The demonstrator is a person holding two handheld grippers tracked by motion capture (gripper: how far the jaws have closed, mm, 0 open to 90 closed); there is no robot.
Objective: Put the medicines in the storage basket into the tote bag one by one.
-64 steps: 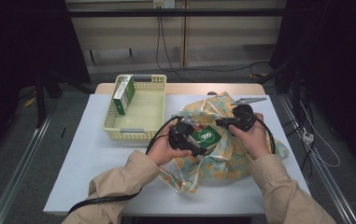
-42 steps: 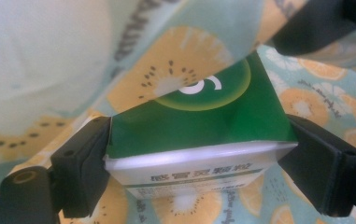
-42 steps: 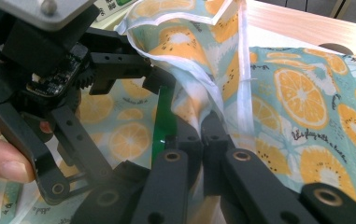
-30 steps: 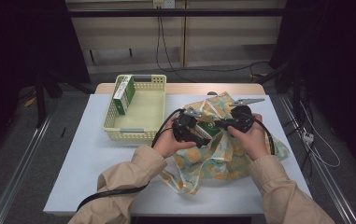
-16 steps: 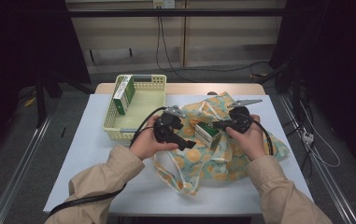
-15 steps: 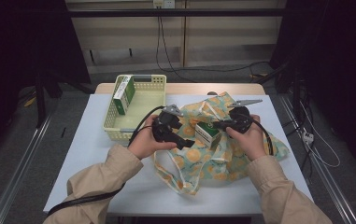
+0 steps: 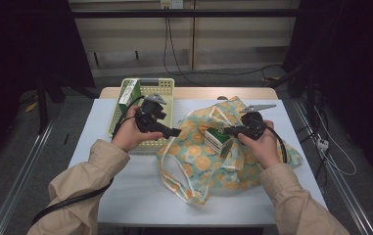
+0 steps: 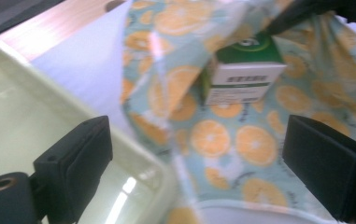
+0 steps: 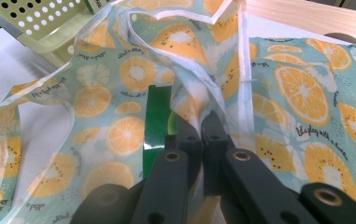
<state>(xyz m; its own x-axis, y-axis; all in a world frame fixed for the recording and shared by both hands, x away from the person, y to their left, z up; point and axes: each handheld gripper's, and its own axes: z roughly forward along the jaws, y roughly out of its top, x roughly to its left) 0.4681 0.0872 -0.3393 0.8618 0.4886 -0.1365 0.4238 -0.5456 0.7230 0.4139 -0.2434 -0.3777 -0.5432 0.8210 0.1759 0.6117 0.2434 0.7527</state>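
A cloth bag [image 7: 223, 161] printed with orange slices lies on the white table. A green and white box [image 7: 216, 139] stands at the bag's opening, partly under the fabric [image 8: 243, 74]. My right gripper [image 7: 228, 130] is shut on a fold of the bag's rim [image 9: 199, 109], holding it up beside the box [image 9: 156, 121]. My left gripper [image 7: 172, 128] hangs open over the near right corner of the yellow basket [image 7: 167, 88], apart from the box. Its jaws stand wide with nothing between them [image 8: 199, 172].
The perforated yellow basket [image 8: 21, 116] sits at the back left of the table, with a second green and white box [image 7: 128, 91] leaning in its far left corner. The bag's straps [image 7: 174, 171] trail toward the table's front edge. Cables run from both grippers.
My left gripper has pulled back to the left and upward, from the bag's mouth to over the basket's corner. The right gripper has kept still on the bag's rim.
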